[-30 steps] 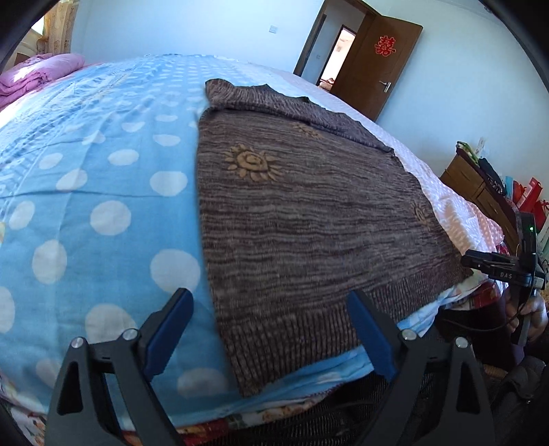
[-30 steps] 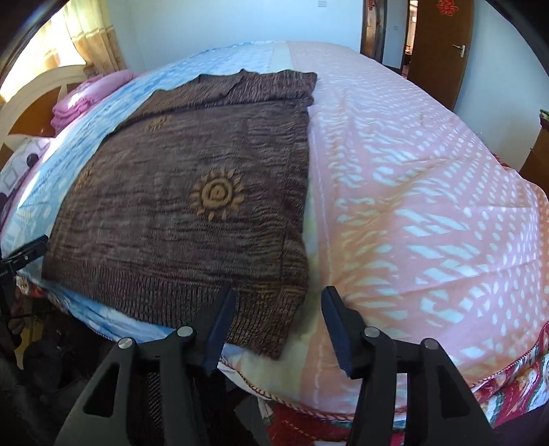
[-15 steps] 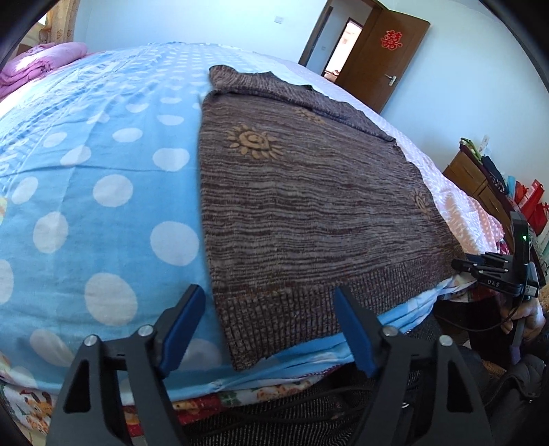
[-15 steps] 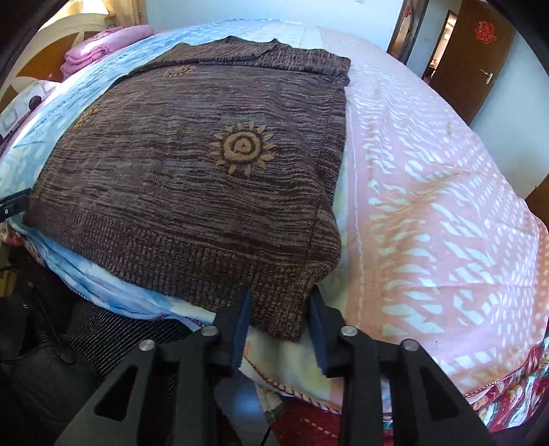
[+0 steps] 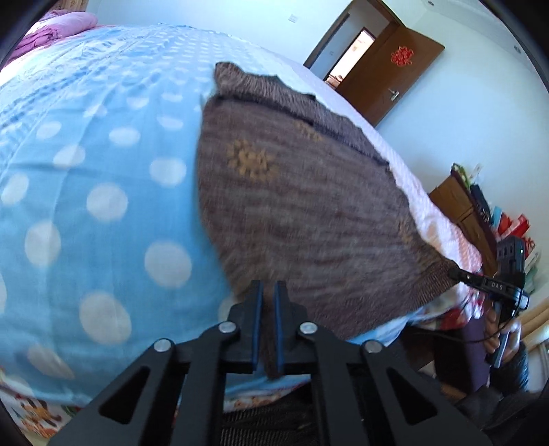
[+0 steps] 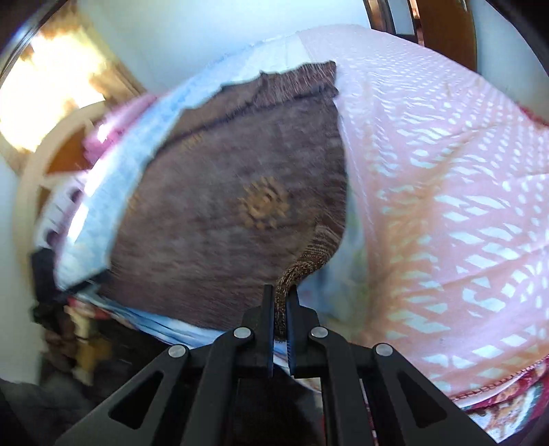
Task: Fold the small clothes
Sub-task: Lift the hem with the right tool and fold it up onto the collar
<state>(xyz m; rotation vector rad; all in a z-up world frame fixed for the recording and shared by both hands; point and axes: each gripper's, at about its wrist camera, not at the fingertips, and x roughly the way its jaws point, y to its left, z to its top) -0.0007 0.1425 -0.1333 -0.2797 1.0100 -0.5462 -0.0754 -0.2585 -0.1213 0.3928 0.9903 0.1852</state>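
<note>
A brown knitted sweater (image 5: 308, 212) with orange sun motifs lies spread on the bed; it also fills the middle of the right wrist view (image 6: 223, 212). My left gripper (image 5: 267, 291) is shut on the sweater's near left hem corner. My right gripper (image 6: 280, 295) is shut on the near right hem corner, whose ribbed edge rises up into the jaws. The right gripper also shows in the left wrist view (image 5: 459, 272) at the sweater's far corner. Both current frames are motion-blurred.
The sweater lies across a blue polka-dot sheet (image 5: 85, 206) and a pink patterned quilt (image 6: 446, 188). A brown door (image 5: 394, 68) stands open at the back. A wooden cabinet (image 5: 459, 206) with books is at the right. A pink pillow (image 5: 65, 24) lies far left.
Both grippers went from open beside the hem to shut on its two near corners. The right corner has lifted off the bed. Both cameras have moved in and tilted.
</note>
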